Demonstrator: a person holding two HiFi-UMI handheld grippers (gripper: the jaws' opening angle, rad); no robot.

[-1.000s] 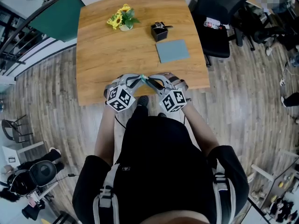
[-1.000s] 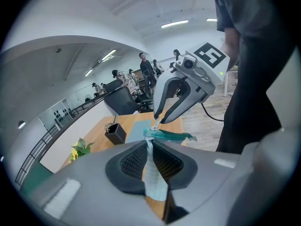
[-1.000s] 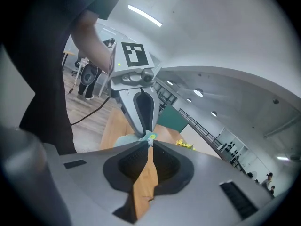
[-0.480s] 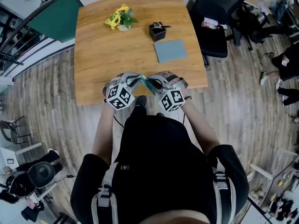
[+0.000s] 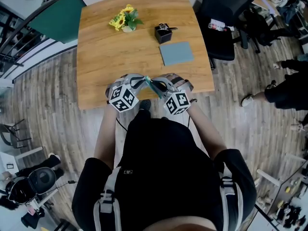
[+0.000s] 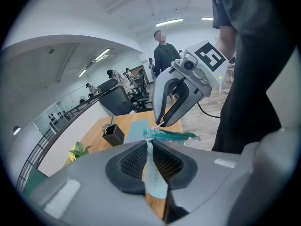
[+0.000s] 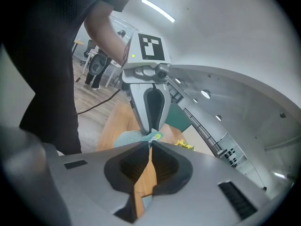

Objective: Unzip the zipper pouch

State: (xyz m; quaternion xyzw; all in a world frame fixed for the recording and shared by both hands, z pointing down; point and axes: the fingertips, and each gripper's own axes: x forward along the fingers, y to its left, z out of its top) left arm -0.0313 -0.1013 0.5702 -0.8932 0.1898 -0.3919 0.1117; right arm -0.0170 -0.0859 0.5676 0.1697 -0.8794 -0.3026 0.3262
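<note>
The left gripper (image 5: pixel 142 82) is clamping the fabric end of the zipper pouch (image 5: pixel 153 86), which is hanging over the near edge of the table (image 5: pixel 101 61). The right gripper (image 5: pixel 157 85) is facing it tip to tip, its jaws having just been closing and now pinching the zipper pull (image 7: pixel 151 142) (a small metal tab). The pouch's long axis is running gripper to gripper, so the opening stroke is probably lying along it, away from the left gripper. Plank flooring (image 5: pixel 48 109) is surrounding the table.

Clamps pale zipper pouch (image 6: pixel 154 174) fabric in left gripper (image 6: pixel 149 145) jaws; faces right gripper (image 6: pixel 161 123), jaws just closing on zipper pull (image 6: pixel 157 125), above wooden table (image 6: pixel 123 125).
</note>
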